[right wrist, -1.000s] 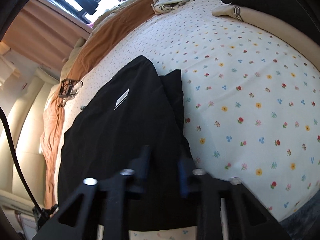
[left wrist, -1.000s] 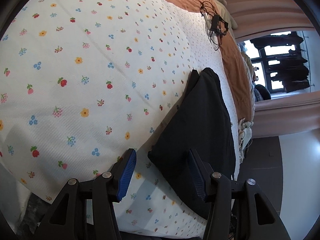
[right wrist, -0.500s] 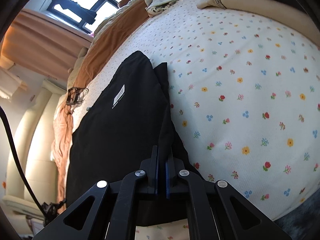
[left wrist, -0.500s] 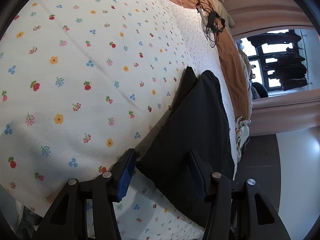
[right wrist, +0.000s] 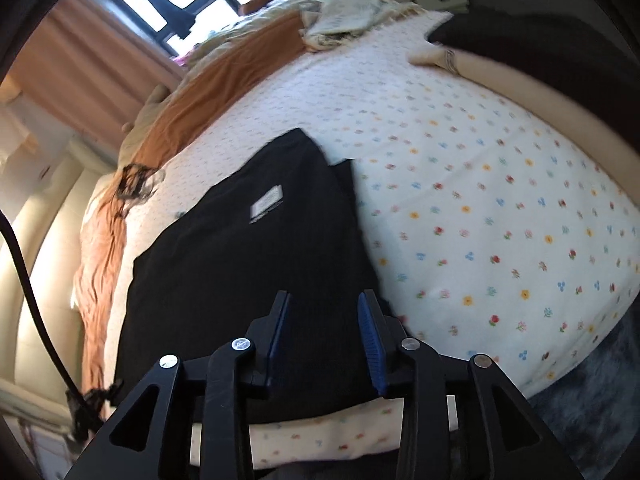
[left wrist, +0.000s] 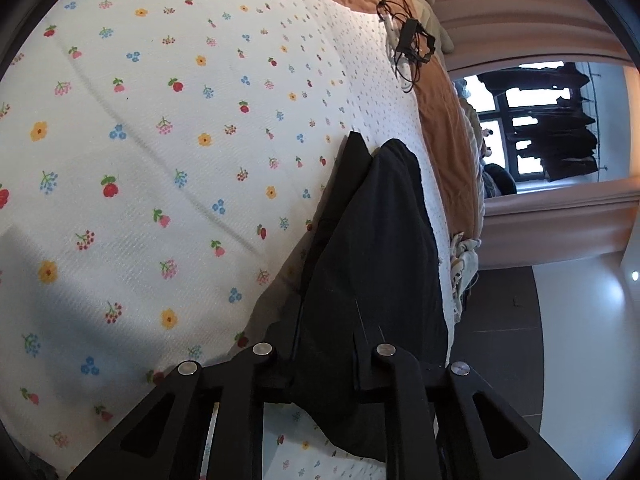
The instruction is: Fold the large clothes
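So, got a black garment (right wrist: 248, 264) lying flat-ish on the floral bedsheet (left wrist: 160, 160), long and narrow, running away from both cameras toward the orange blanket (left wrist: 444, 120) at the far side of the bed. Pale rectangular label (right wrist: 267, 204) showing on top of the fabric in the right wrist view.

Left gripper (left wrist: 325, 354): jaws just been closing, now pinched on the near end of the garment. Cloth bunched up between the fingers, blue pads totally buried in black fabric, near corner lifted off the sheet a bit with shadow under it.

Right gripper (right wrist: 325, 334): jaws just been opening, now spread apart with both blue pads (right wrist: 370, 344) in plain sight. Sitting above the garment's near edge, fabric visible in the gap behind the fingers but nothing pressed by the pads. Right view pretty blurry, so can't tell how close the tips are to the cloth.

Other stuff around: tangle of black cable (left wrist: 408, 40) on the sheet up by the orange blanket, crumpled pale cloth (right wrist: 344, 20) at the far corner of the bed, beige folded fabric (right wrist: 500, 76) along the right side with something dark beside it, window (left wrist: 536, 128) with curtains further back.
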`<action>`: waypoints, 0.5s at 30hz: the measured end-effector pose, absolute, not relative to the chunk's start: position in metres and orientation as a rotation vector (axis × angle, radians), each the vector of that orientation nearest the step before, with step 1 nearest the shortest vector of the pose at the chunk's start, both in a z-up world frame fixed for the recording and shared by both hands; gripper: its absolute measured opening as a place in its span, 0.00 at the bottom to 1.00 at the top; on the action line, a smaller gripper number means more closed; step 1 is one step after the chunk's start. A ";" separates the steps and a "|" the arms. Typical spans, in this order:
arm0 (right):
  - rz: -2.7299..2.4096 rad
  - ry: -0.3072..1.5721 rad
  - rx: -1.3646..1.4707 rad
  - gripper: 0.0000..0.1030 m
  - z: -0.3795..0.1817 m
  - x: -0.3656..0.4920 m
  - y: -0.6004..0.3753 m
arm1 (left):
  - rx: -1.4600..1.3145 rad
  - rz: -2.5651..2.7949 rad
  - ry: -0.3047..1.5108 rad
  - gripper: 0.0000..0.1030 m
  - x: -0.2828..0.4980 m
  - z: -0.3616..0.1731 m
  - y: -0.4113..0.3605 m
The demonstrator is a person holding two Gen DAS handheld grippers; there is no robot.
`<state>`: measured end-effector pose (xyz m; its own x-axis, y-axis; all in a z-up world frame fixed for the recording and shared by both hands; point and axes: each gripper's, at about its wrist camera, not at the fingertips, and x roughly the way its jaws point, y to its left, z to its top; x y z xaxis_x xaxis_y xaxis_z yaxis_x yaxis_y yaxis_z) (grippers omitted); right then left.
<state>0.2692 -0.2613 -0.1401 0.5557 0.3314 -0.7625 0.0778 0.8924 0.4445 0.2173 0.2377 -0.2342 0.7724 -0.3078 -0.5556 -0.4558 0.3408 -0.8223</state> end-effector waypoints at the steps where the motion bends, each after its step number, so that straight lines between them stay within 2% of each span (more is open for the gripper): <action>1: 0.174 0.979 0.442 0.34 -0.136 0.269 -0.254 | -1.244 0.102 0.720 0.13 0.215 -0.231 0.237; 15: 0.465 1.109 0.207 0.34 -0.147 0.255 -0.103 | -1.296 0.093 0.680 0.11 0.174 -0.230 0.226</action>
<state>0.2553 -0.1031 -0.1468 0.3622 0.4593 -0.8111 -0.2564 0.8857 0.3870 0.1737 0.2264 -0.2296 0.8037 -0.3041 -0.5114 -0.4301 0.2971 -0.8525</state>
